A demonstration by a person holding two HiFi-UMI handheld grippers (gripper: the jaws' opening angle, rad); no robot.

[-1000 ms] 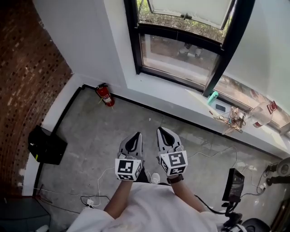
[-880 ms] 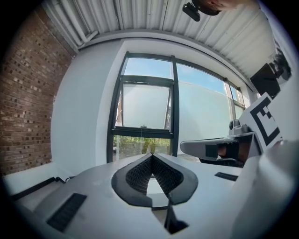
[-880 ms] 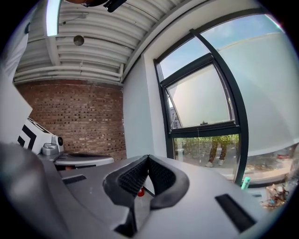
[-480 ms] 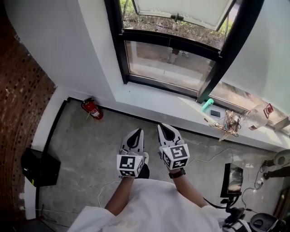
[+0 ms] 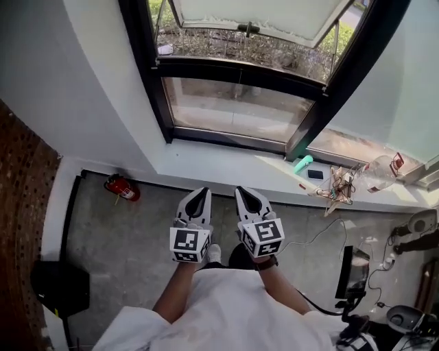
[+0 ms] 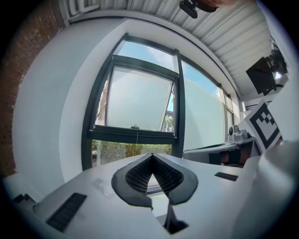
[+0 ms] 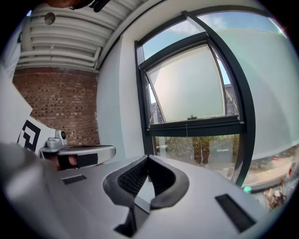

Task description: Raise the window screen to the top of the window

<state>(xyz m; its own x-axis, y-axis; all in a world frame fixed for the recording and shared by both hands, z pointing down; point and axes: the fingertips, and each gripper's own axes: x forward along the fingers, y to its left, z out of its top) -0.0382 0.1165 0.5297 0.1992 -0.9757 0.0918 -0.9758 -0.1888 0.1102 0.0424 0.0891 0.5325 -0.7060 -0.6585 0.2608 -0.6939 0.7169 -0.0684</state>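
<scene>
The person wears a loose white short-sleeved top (image 5: 226, 308). A dark band (image 5: 266, 261) circles the right wrist, perhaps a watch strap. The left tongs (image 5: 199, 194) and right tongs (image 5: 245, 192) are pale grey tapered shells with black ribbed pads. The left marker cube (image 5: 186, 245) and right marker cube (image 5: 265, 238) are white with black squares.

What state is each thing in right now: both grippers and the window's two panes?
left gripper, jaws shut, nothing between them
right gripper, jaws shut, nothing between them
upper sash, tilted open outward
lower pane, closed
</scene>
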